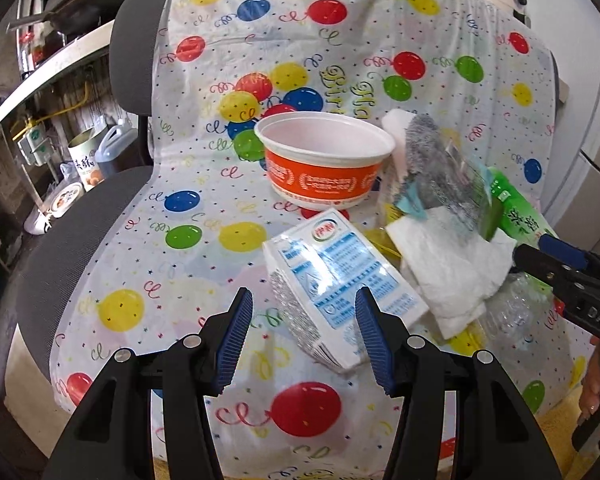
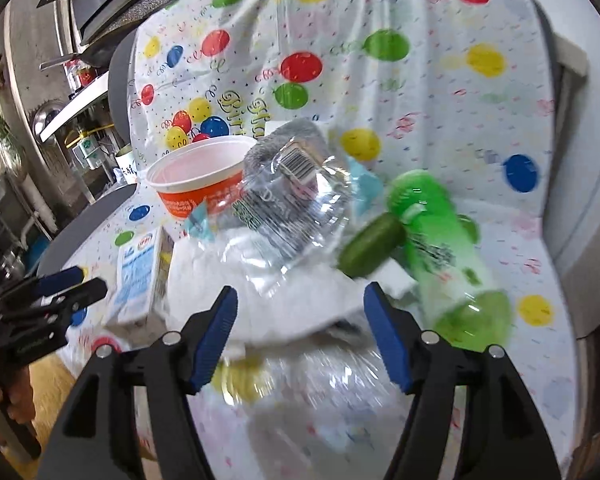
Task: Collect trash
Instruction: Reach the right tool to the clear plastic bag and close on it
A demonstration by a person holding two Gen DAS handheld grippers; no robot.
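Note:
Trash lies on a balloon-print plastic sheet (image 1: 132,248) spread over a chair. My left gripper (image 1: 303,320) is open, its fingertips at the near end of a white-and-blue milk carton (image 1: 332,276) without pressing it. Behind the carton stand an orange-and-white bowl (image 1: 324,164), white tissue (image 1: 452,268), a clear wrapper (image 1: 448,160) and a green bottle (image 1: 516,208). My right gripper (image 2: 300,320) is open above tissue (image 2: 260,292) and blurred clear plastic (image 2: 320,380). The green bottle (image 2: 448,248) with its dark cap lies just to its right. The bowl (image 2: 196,184), wrapper (image 2: 296,196) and carton (image 2: 140,276) are farther off.
The right gripper (image 1: 530,251) reaches in from the right edge of the left wrist view; the left gripper (image 2: 88,282) shows at the left of the right wrist view. The grey chair seat edge (image 1: 80,208) borders kitchen shelves with tins and a jug (image 1: 112,148). A hand (image 2: 12,396) holds the handle.

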